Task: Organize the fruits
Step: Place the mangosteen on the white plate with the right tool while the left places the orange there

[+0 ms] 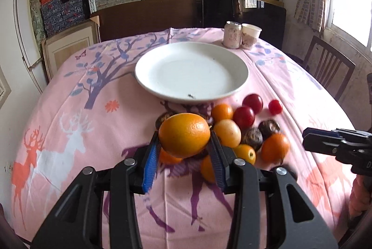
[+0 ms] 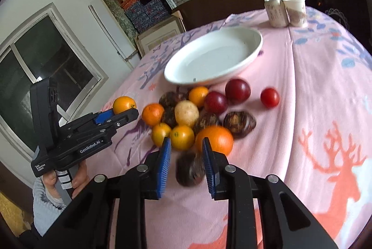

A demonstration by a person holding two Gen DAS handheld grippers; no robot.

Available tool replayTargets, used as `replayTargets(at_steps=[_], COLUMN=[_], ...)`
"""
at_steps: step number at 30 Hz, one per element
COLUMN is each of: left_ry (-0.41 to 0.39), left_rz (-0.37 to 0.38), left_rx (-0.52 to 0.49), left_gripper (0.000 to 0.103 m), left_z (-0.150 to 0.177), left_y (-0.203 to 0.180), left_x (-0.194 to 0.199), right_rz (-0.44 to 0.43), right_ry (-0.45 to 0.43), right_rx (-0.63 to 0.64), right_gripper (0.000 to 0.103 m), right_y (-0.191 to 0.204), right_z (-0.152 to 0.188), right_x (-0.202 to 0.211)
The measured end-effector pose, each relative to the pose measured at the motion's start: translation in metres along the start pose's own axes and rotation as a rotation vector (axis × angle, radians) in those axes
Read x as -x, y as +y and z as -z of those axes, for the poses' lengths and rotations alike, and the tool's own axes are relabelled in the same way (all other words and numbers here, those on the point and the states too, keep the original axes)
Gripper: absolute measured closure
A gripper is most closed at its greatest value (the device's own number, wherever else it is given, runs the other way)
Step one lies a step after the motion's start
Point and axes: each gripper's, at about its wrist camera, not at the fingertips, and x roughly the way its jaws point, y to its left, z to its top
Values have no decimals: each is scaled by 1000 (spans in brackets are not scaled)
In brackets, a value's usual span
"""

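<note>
Your left gripper (image 1: 184,144) holds an orange (image 1: 184,138) between its two blue pads, and the jaws are closed on its sides at about the widest part. The orange is lifted above the pile of fruit (image 2: 195,114), which lies on the pink tablecloth (image 1: 69,95) just before the near rim of the white plate (image 1: 237,86). The plate has no fruit on it yet, so I judge the sorting is only at its beginning.

An orange is firm and rather heavy for its size, and its round skin can slip or turn between flat pads. Keep the hold across the middle, as you have it now, and do not press more than needed.

Your right gripper (image 2: 186,156) is open. Between its jaws, low over the cloth on the near side of the pile, lies a dark brown fruit (image 2: 190,168); it is blurred, so I cannot tell what kind it is or whether the pads touch it. It looks small and light, maybe with a rough skin. Take it across its widest part too.

The plums (image 2: 237,89) and the small tomato (image 2: 269,97) on the right side of the pile are softer, so they probably need a gentle grip. A can (image 1: 233,34) and a paper cup (image 1: 250,36) stand at the far edge of the table, well apart from the fruit.
</note>
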Motion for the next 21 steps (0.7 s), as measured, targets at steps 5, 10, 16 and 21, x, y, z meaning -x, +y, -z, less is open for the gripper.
replayTargets(at_steps=[5, 10, 16, 21], left_ry=[18, 27, 39, 22], left_rz=[4, 69, 56, 51], left_rx=[53, 137, 138, 116], left_gripper=[63, 63, 63, 63], left_z=[-52, -50, -40, -39], left_y=[-2, 15, 21, 17], left_x=[-47, -66, -71, -66], right_rz=[65, -99, -92, 78], right_ry=[-24, 74, 195, 246], right_rx=[-8, -64, 79, 218], right_gripper=[78, 38, 33, 33], right_y=[-10, -22, 12, 33], right_z=[-69, -45, 31, 62], right_x=[-27, -30, -16, -41])
